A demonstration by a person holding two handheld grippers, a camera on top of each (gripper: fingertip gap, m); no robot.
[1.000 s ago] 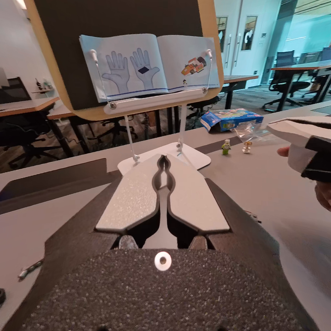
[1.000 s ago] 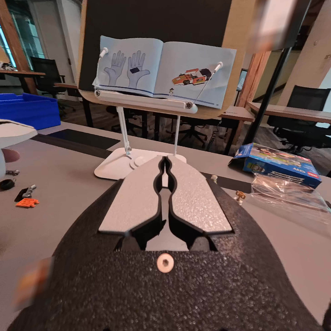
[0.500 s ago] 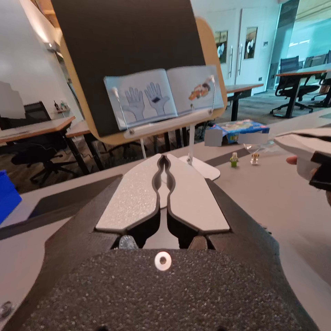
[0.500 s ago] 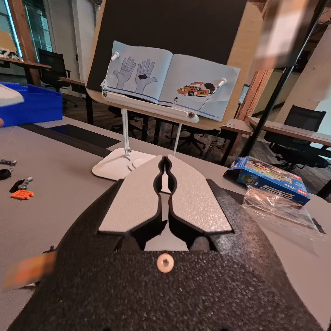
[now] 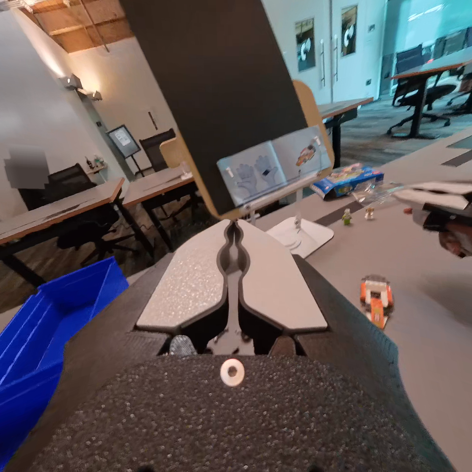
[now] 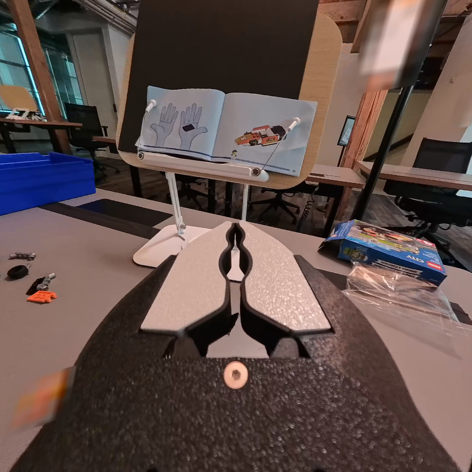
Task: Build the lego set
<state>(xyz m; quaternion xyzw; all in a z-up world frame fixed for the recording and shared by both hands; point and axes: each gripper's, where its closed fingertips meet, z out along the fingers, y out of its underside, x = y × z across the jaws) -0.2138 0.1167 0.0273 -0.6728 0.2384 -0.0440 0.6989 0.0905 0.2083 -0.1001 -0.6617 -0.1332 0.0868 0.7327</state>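
Observation:
A partly built orange and white lego car (image 5: pixel 375 298) sits on the grey table (image 5: pixel 408 255), right of my left gripper (image 5: pixel 233 224), which is shut and empty above the table. My right gripper (image 6: pixel 236 226) is shut and empty too, and it also shows at the right edge of the left wrist view (image 5: pixel 434 196). Loose pieces lie at the left in the right wrist view: an orange plate (image 6: pixel 42 296), a black and grey piece (image 6: pixel 42 281), a black tyre (image 6: pixel 17 271) and a grey piece (image 6: pixel 22 256). Two minifigures (image 5: pixel 346 217) (image 5: pixel 369 214) stand farther back.
An open instruction booklet (image 6: pixel 224 127) rests on a white book stand (image 6: pixel 163 245) at the middle back. A blue bin (image 5: pixel 51 306) stands at the left. A blue lego box (image 6: pixel 383 252) and a clear plastic bag (image 6: pixel 398 293) lie at the right. The grippers' ends are close to 35 cm from one another. Left tips and right tips are each some 30 cm from the orange plate (image 6: pixel 42 296). My left gripper's tips are some 30 cm from the grey piece (image 6: pixel 22 256).
My left gripper has swung left and drawn back, so the blue bin and the orange car came into view. My right gripper rose a little. Both stayed shut.

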